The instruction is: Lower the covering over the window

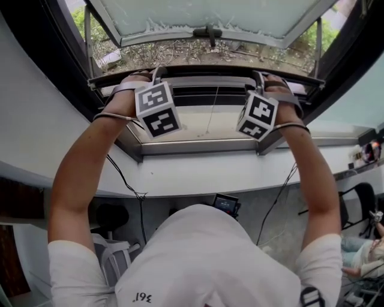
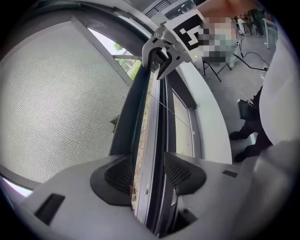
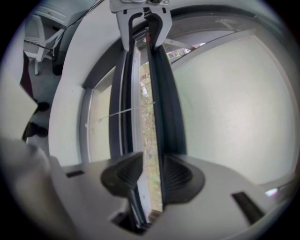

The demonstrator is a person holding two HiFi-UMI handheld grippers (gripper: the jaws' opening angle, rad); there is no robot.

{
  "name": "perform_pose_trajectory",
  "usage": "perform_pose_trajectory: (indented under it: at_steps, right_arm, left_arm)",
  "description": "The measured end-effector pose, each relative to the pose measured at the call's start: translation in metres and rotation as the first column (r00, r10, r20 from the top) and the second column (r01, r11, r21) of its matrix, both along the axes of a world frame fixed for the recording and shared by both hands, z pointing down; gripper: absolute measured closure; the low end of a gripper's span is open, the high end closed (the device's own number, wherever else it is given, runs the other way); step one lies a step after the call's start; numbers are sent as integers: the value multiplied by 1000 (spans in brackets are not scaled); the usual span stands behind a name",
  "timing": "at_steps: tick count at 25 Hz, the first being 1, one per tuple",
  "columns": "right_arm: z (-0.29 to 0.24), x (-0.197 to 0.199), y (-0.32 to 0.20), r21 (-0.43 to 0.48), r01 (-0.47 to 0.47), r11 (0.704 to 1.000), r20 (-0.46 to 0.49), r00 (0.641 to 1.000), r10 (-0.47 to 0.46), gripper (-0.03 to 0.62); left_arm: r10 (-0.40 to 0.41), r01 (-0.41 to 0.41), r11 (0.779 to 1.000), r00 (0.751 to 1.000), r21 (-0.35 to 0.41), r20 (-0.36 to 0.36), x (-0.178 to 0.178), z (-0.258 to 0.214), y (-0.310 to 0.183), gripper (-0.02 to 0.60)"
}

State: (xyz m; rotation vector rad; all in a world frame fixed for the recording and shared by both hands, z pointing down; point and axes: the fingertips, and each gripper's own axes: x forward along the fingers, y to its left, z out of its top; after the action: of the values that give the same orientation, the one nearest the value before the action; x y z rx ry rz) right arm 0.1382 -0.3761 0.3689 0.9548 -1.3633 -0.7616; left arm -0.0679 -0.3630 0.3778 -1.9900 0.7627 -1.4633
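The window covering's grey bottom rail runs across the window frame, with a dark stacked band right below it and a thin cord hanging from it. My left gripper is at the rail's left end and my right gripper at its right end. In the left gripper view the rail passes between the pads, which press on it. In the right gripper view the rail is likewise clamped between both pads. Each gripper shows at the far end of the other's view.
The window pane is swung open outward, with ground and plants beyond. A white ledge curves below the frame. Under it are cables, a small screen and a white chair.
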Motion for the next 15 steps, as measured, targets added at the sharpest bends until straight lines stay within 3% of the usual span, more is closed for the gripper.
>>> perform_pose_trajectory:
  at_steps: [6, 15]
  right_arm:
    - [35, -2, 3, -53, -4, 999, -9, 1000, 3, 455]
    - [52, -2, 4, -83, -23, 996, -28, 999, 21, 447]
  left_arm:
    - [-2, 4, 999, 999, -47, 32, -2, 34, 4, 371]
    - [2, 1, 995, 999, -95, 33, -2, 50, 6, 370]
